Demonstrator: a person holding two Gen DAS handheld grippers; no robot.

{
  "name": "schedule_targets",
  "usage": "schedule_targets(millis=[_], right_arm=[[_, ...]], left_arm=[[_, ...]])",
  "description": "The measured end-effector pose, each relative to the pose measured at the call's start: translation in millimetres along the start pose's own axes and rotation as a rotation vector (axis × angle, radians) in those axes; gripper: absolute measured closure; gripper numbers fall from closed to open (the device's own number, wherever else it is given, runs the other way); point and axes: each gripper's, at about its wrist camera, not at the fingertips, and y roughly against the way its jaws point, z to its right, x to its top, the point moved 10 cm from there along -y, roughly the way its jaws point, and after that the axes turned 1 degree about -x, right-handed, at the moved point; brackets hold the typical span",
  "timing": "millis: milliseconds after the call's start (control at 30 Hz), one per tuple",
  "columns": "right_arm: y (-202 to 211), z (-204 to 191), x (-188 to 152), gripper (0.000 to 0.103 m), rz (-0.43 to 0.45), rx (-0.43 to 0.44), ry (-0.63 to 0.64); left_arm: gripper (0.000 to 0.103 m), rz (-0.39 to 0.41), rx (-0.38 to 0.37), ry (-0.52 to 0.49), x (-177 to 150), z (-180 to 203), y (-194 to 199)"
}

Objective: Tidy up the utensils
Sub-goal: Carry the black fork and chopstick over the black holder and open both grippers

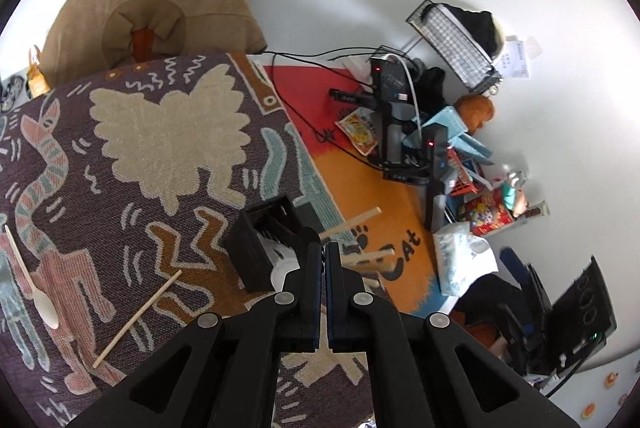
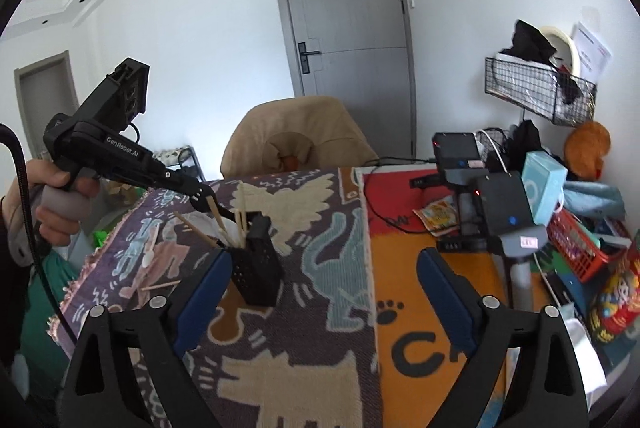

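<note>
Patterned tablecloth (image 1: pixel 168 131), black utensil holder (image 1: pixel 256 248), 1 chopstick (image 1: pixel 136 320), white spoon (image 1: pixel 40 296)

Black utensil holder (image 2: pixel 256 268), figure-patterned purple cloth (image 2: pixel 320 308)

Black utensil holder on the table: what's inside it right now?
The black utensil holder has several wooden chopsticks and something white inside; its walls hide their lower ends.

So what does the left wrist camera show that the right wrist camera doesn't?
Only the left wrist view shows the shut left gripper from behind its own fingers, close above the holder. Only the right wrist view shows the grey door, the hand holding that gripper, and the open, empty right gripper. Both share the black utensil holder with chopsticks, the loose chopstick, the white spoon and the patterned cloth.
</note>
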Motion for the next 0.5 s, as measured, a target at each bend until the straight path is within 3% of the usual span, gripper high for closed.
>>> schedule_targets(millis=[100,167,233,300,500], right_arm=[[0,7,-12,0.007,-0.013,-0.002,-0.019],[-3,13,-20,0.006,-0.024,-0.003,-0.039],[-5,16,-26,0.003,-0.032,0.001,-0.059],[-6,16,-30,0.001,-0.035,0.004,-0.072],[-7,10,-35,0.001,-0.035,0.018,-0.085]], left_arm=[[0.1,-0.004,-0.022,-0.003,2,4,-5],[0.089,-0.005,-0.031,-0.012,2,8,-7],[0.045,0.015,-0.02,-0.026,3,9,-5],[0.031,0.056,-0.01,-0.047,3,9,3],[0.031,0.106,0.018,-0.08,-5,-2,24]])
